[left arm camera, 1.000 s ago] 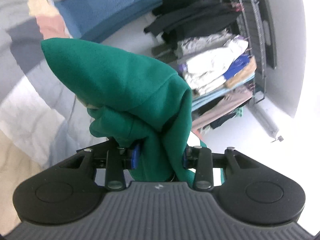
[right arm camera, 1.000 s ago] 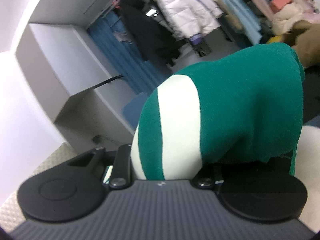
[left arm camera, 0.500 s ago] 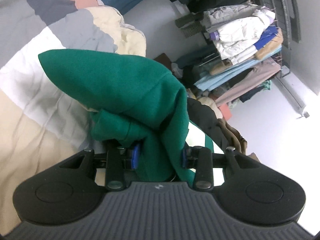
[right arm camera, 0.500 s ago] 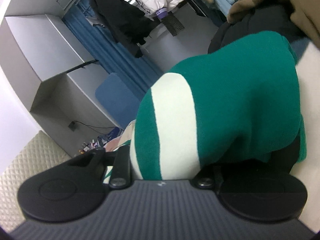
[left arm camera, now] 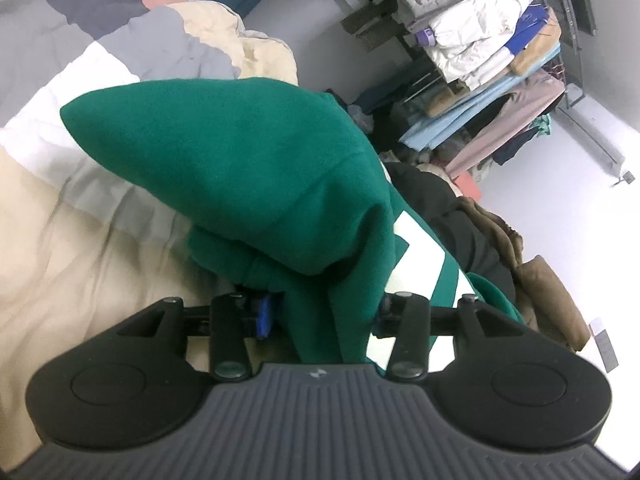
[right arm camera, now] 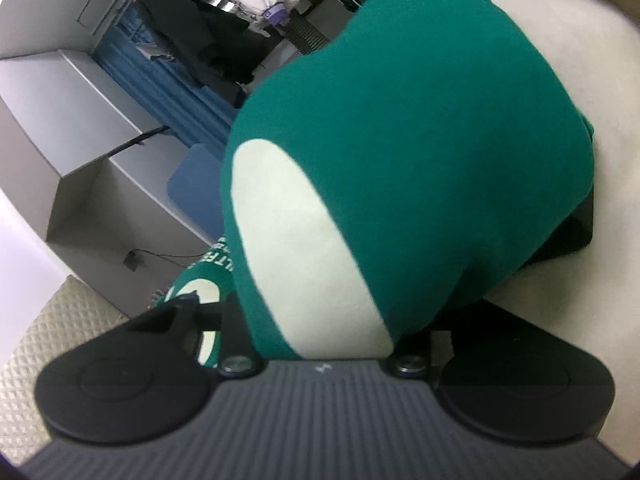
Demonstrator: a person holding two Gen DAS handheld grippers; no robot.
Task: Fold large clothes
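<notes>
Both grippers, left gripper (left arm camera: 324, 312) and right gripper (right arm camera: 320, 344), jaws just easing apart, green sweatshirt (left arm camera: 240, 168) bunched between; grip unclear.

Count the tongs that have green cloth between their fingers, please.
2. The left tongs have the green sweatshirt bunched between their fingers above the bed quilt. The right tongs have its white-striped part draped over them, hiding both fingers.

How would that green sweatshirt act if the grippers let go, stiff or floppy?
Probably floppy: the green sweatshirt droops in soft folds over the left gripper. It looks thick, so likely somewhat heavy. It should slump onto the quilt, not slide.
</notes>
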